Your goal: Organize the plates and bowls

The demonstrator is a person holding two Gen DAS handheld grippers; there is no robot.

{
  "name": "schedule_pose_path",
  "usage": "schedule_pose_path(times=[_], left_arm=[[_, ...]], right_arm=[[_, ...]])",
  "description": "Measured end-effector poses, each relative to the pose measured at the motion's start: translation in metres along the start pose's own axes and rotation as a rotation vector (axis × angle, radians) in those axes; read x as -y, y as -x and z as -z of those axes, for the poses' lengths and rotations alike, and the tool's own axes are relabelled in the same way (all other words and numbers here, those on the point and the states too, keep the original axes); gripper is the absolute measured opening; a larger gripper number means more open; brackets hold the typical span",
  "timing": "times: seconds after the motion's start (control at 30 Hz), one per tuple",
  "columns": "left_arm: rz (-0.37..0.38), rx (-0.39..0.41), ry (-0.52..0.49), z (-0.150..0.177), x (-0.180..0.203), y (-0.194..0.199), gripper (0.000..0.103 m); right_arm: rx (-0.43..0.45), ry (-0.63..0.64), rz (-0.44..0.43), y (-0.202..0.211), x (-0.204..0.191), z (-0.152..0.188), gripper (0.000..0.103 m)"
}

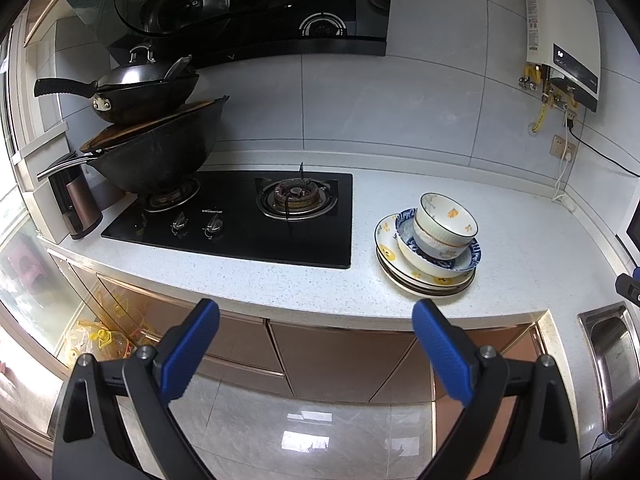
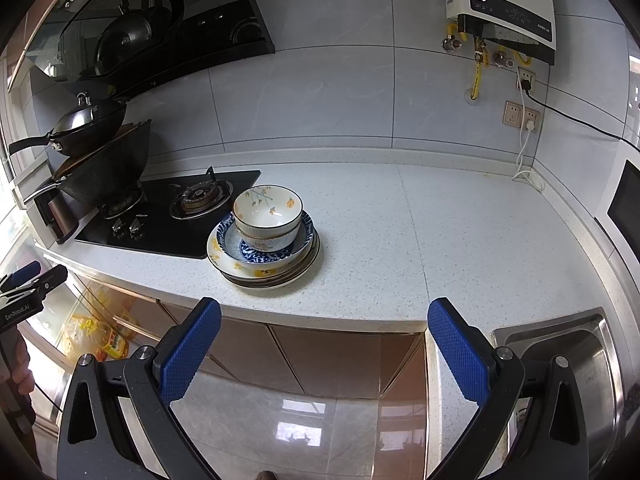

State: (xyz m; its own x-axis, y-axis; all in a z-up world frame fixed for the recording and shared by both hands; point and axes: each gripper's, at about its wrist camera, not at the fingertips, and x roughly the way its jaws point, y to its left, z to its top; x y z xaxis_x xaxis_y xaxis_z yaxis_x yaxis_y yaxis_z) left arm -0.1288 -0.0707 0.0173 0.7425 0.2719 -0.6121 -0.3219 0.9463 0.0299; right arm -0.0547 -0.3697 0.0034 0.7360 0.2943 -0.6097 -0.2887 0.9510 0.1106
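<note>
A stack of dishes stands on the white counter (image 1: 280, 284) right of the hob. On top is a white bowl with yellow flowers (image 1: 446, 222) (image 2: 267, 214), nested in another bowl. Under them sits a blue-patterned bowl (image 1: 460, 258) (image 2: 298, 244), then several plates with yellow marks (image 1: 390, 254) (image 2: 224, 258). My left gripper (image 1: 316, 348) is open and empty, held in front of the counter edge, short of the stack. My right gripper (image 2: 324, 348) is open and empty, also in front of the counter edge. The left gripper shows at the left edge of the right wrist view (image 2: 32, 280).
A black gas hob (image 1: 240, 220) (image 2: 160, 216) lies left of the stack, with two stacked woks (image 1: 156, 136) on its left burner. A steel sink (image 1: 612, 364) (image 2: 568, 360) is at the right. A water heater (image 2: 504, 4) and wall sockets (image 2: 520, 116) with cables are behind.
</note>
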Motion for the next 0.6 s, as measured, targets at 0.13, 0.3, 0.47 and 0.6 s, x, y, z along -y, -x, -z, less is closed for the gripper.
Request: schedule_pose_path(times=[0.13, 0.3, 0.47, 0.6], left_arm=[[0.002, -0.001, 0.002, 0.0003, 0.0002, 0.0001, 0.098], [0.01, -0.003, 0.002, 0.0014, 0.0008, 0.0009, 0.098], [0.017, -0.004, 0.009, 0.0021, 0.0004, 0.0023, 0.098], [0.017, -0.002, 0.01, 0.0017, -0.001, 0.0023, 0.098]], right_arm=[[0.002, 0.003, 0.0, 0.0011, -0.0019, 0.0004, 0.102], [0.003, 0.004, 0.001, 0.0018, -0.0035, 0.0007, 0.102], [0.003, 0.005, 0.002, 0.0024, -0.0046, 0.0004, 0.102], [0.006, 0.005, 0.003, 0.0036, -0.0052, 0.0001, 0.102]])
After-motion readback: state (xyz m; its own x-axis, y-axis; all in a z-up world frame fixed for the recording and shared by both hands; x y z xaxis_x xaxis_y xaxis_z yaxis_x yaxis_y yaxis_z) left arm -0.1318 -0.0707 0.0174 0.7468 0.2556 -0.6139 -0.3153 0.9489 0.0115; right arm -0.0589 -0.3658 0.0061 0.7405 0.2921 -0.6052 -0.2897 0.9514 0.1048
